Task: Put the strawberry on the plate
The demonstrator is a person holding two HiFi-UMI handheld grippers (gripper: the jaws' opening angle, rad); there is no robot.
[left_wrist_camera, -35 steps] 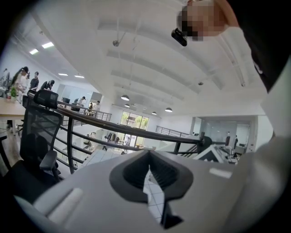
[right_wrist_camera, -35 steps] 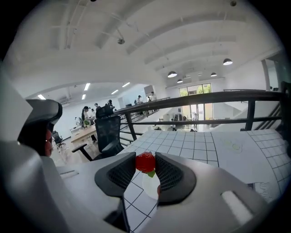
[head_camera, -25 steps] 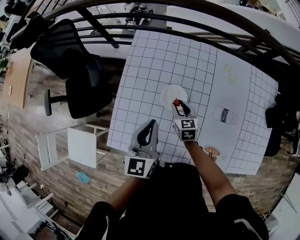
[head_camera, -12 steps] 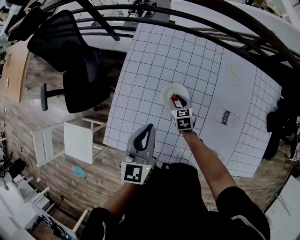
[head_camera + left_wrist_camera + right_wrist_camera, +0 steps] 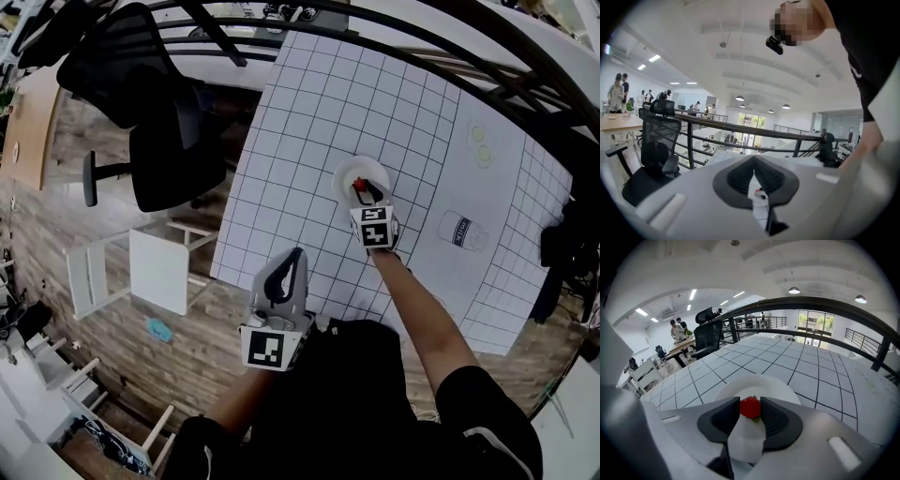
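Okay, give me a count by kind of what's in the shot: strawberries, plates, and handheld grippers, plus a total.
strawberry: 1
plate: 1
grippers: 2 (left gripper, right gripper)
Total: 4

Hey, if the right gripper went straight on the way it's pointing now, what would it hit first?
Most likely the white plate. It lies just ahead of and below the right gripper, which is shut on the strawberry. Depth is hard to judge, but nothing else shows in between.
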